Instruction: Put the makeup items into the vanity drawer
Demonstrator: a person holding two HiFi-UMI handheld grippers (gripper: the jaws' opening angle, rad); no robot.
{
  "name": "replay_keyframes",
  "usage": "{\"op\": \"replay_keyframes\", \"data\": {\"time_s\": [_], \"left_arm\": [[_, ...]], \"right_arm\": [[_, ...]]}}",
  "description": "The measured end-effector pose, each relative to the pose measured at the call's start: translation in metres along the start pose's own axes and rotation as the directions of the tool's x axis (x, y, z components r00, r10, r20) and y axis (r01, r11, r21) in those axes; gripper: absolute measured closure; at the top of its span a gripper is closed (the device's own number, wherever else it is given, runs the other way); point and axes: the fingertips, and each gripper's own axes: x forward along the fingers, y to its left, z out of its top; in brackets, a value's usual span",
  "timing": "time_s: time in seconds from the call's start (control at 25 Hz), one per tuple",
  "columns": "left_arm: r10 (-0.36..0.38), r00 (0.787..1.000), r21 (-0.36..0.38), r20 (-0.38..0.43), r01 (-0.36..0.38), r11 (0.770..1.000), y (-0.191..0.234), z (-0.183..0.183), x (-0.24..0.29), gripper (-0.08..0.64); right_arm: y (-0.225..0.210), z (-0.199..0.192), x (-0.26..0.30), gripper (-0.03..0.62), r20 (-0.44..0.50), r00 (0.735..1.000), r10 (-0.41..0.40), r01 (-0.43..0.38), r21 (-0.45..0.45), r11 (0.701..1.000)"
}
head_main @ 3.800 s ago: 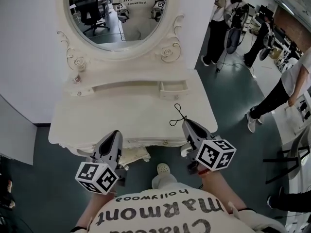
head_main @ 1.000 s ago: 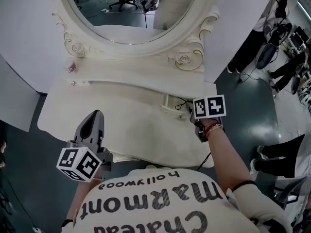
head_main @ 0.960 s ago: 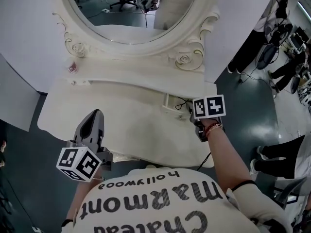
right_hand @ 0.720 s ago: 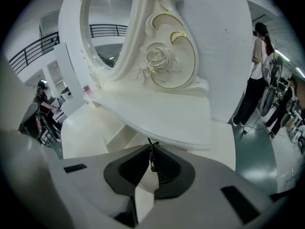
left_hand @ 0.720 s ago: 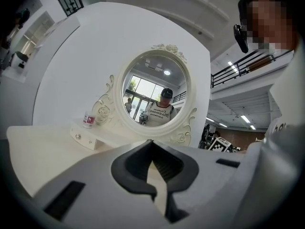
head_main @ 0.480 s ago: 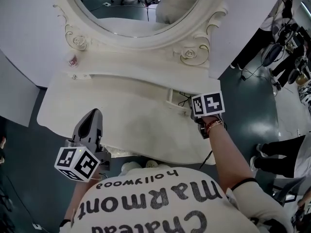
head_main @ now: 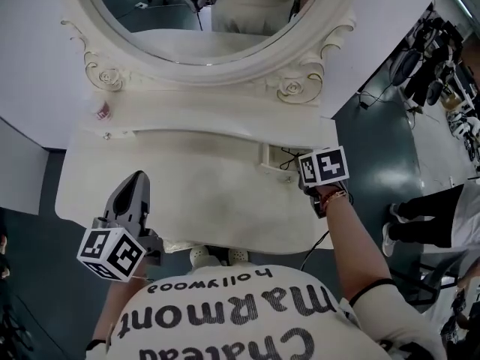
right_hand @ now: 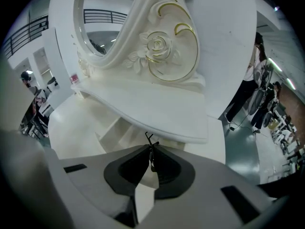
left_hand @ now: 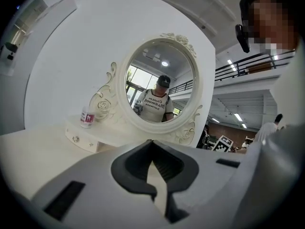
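Observation:
The white vanity (head_main: 187, 178) has a small drawer (head_main: 273, 156) under its right shelf, standing a little way out, with a black string loop (right_hand: 150, 142) as its pull. My right gripper (head_main: 298, 177) is right at that drawer, its jaws mostly hidden under the marker cube; in the right gripper view (right_hand: 151, 151) it is shut on the string. My left gripper (head_main: 136, 180) hovers over the tabletop's front left, shut with nothing in it (left_hand: 151, 143). A small bottle with a pink label (head_main: 101, 112) stands on the left shelf (left_hand: 86, 117).
An oval mirror (head_main: 195, 13) in a carved frame rises behind the shelf. A second small drawer with a knob (head_main: 107, 135) is at the left. A black cable (head_main: 315, 246) hangs off the right front edge. People stand on the floor to the right (head_main: 427, 216).
My right gripper has gone from the table's front edge up to the right drawer and shut on its string. The left gripper stays low at the front left. The view has shifted.

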Motion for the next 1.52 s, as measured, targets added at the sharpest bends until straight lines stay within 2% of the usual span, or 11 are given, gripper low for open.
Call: {"op": "replay_keyframes", "data": {"time_s": [0.24,0.56,0.92,1.52], "left_arm": [[-0.033,0.999,0.007,-0.019,0.033,0.999,0.003,0.004,0.016,0.552],[-0.056,0.997,-0.011,-0.046,0.055,0.998,0.001,-0.007,0.029,0.552],[-0.055,0.998,-0.027,-0.037,0.054,0.998,0.003,-0.007,0.035,0.552],[-0.04,0.999,-0.043,-0.02,0.039,0.998,0.004,-0.007,0.036,0.552]], "right_arm": [[0.001,0.001,0.003,0.546,0.003,1.0,-0.004,0.003,0.019,1.0],[0.004,0.001,0.008,0.546,-0.013,1.0,-0.003,0.003,-0.026,1.0],[0.005,-0.003,0.011,0.546,-0.055,0.998,0.015,-0.017,-0.031,0.999],[0.009,-0.003,0.009,0.545,-0.05,0.998,0.03,-0.033,-0.06,0.998]]}}
